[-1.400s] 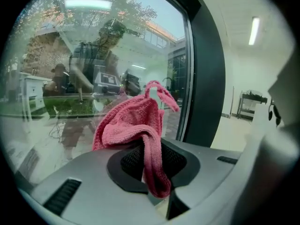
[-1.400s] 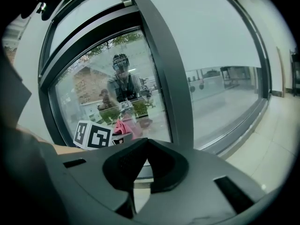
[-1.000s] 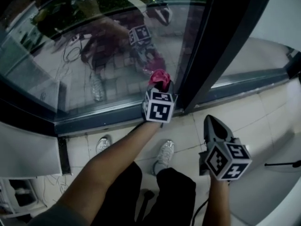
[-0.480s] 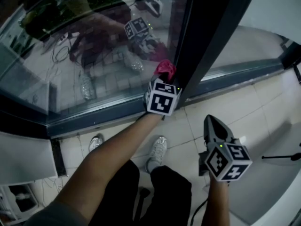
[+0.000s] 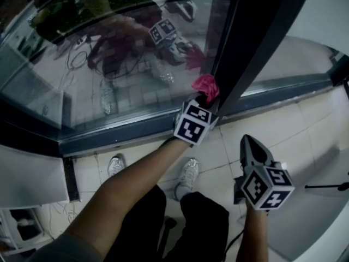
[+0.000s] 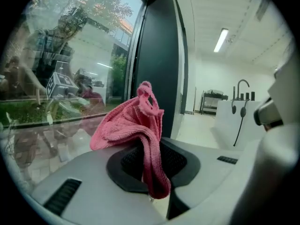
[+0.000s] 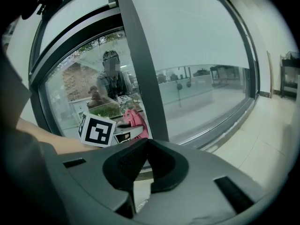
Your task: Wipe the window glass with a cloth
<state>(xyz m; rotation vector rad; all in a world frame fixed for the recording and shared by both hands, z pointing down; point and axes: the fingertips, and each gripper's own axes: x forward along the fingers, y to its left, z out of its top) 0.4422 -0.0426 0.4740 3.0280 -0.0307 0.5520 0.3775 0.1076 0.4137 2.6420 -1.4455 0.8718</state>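
1. The right gripper (image 5: pixel 249 142) hangs low over the tiled floor (image 5: pixel 297 124), close to the person's body. It points toward the window, well apart from the glass. In its own view its jaws are together with nothing between them.
2. The person's shoes (image 5: pixel 189 176) stand on the tiles just short of the window sill (image 5: pixel 120 132).
3. The left gripper (image 5: pixel 203 98) is stretched forward on a straight arm, with its marker cube above the sill. It points at the lower corner of the pane.
4. Its jaws are clamped on a pink cloth (image 6: pixel 129 125). One fold hangs down between the pads. The bunched rest rises out of the jaws, so the cloth's long axis runs along the gripper's own line. A small loop sits at the far top end, and the mass leans left, toward the glass.
5. From the head view, the cloth (image 5: pixel 206 85) sticks out ahead of the gripper at the foot of the window glass (image 5: pixel 109 64). It is just beside the dark upright frame post (image 5: pixel 256 42). Whether it presses on the pane cannot be made out.
6. The glass mirrors the gripper and the cloth.
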